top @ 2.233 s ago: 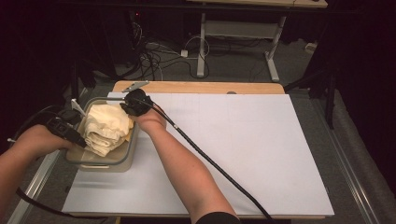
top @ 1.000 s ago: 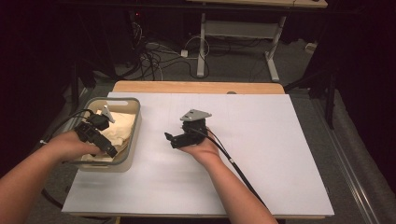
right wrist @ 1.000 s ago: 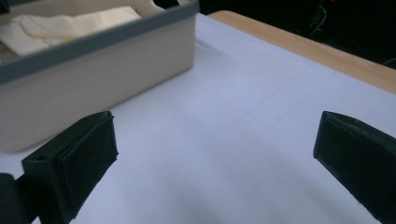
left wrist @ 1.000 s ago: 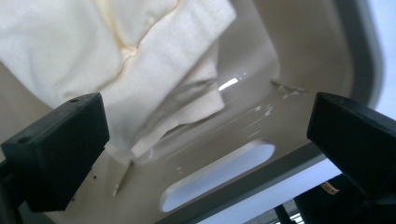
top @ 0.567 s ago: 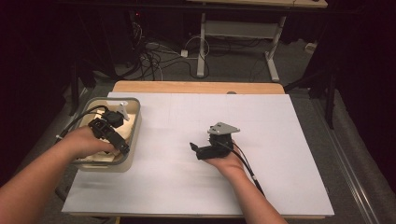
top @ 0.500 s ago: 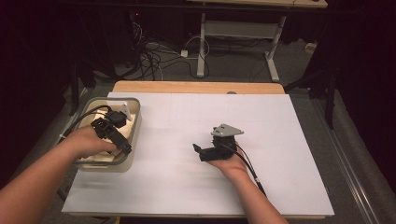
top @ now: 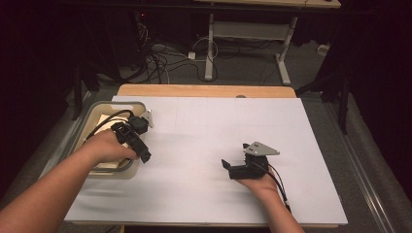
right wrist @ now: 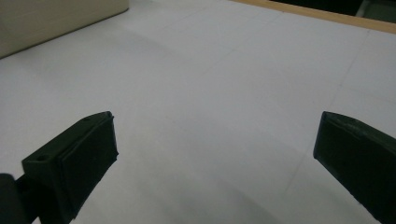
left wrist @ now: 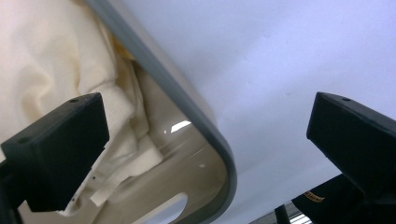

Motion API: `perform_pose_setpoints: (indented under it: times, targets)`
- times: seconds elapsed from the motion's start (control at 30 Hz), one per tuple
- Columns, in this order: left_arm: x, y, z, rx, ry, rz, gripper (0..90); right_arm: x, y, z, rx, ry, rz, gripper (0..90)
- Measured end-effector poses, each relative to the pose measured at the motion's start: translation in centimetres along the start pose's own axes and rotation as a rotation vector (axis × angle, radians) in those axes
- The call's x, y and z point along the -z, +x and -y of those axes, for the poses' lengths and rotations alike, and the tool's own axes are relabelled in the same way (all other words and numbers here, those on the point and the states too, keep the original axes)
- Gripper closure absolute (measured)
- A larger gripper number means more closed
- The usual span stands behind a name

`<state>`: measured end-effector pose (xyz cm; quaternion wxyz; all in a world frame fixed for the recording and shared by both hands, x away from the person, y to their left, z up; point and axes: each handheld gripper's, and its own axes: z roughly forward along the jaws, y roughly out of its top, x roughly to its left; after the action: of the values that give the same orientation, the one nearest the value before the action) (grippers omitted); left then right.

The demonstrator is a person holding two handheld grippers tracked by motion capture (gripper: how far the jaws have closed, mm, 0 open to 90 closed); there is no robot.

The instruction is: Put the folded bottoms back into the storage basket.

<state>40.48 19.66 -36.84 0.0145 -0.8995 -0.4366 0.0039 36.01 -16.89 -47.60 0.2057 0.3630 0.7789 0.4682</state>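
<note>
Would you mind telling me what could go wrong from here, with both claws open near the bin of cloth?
The left claw hangs open right over the bin rim, one jaw above the cream cloth and one outside. If it closes or drops here, it may catch the rim and tip the bin. Its cable loops over the bin and could snag the cloth. The right claw sits low over the white sheet and might scrape it.
</note>
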Motion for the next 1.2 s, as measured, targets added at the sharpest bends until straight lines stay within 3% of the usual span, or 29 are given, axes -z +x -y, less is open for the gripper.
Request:
perform_pose_setpoints:
  times: [0.33, 0.73, 0.93, 1.2]
  targets:
    - [-0.5, -2.4, -2.3, -0.055, -0.004, -0.006, 0.0, 3.4, -1.5, 2.1, -0.011, -0.005, 0.042, 0.1]
    - [-2.9, -4.6, -4.4, -0.114, -0.018, 0.0, 0.0, 7.3, -2.5, 3.8, -0.018, -0.043, 0.081, 0.1]
    - [-4.5, -5.2, -5.3, -0.127, -0.038, 0.024, 0.0, 7.8, -2.3, 4.3, -0.009, -0.043, 0.085, 0.1]
    - [-6.7, -6.1, -6.0, -0.166, -0.025, 0.037, 0.0, 7.7, -1.7, 4.4, 0.004, -0.041, 0.072, 0.1]
